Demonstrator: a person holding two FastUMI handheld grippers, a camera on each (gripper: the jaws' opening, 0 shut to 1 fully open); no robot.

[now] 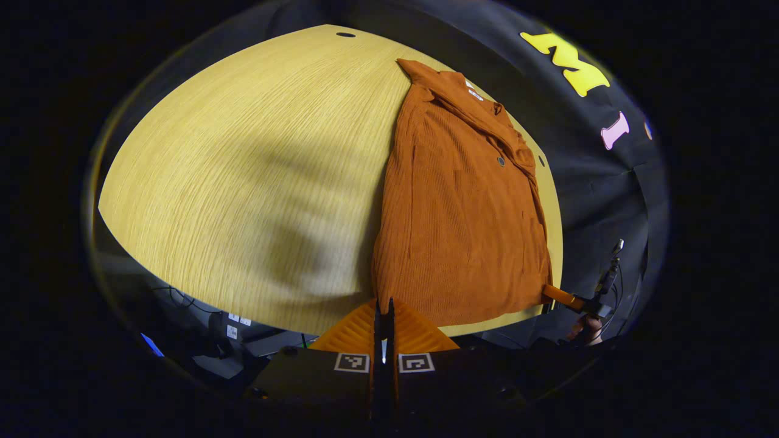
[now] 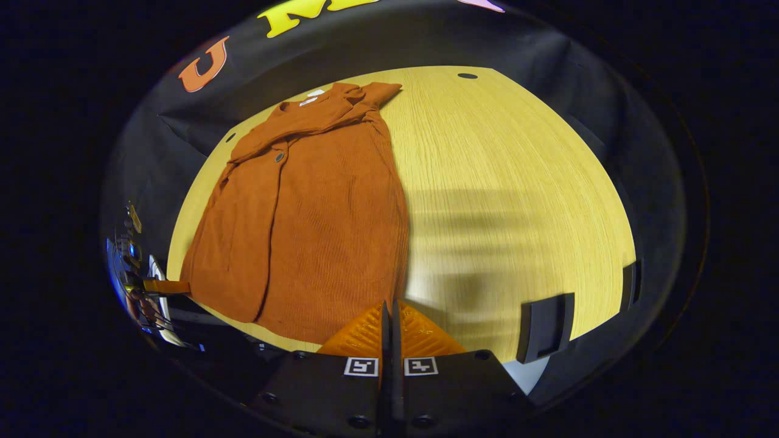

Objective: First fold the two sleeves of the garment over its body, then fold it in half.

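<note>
Both sleeves lie folded over the shirt [image 1: 462, 207] on the table [image 1: 243, 182]. Left hand-held gripper [image 1: 383, 310] and right hand-held gripper [image 2: 389, 313], closed and empty, must next grasp the hem for halving.

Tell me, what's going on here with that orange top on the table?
A person with a gripper in each hand is folding the rust-orange garment on the wooden table. Its sleeves look already folded over the body. Both the left gripper and the right gripper sit shut at its near hem, seemingly ready for the half fold.
</note>
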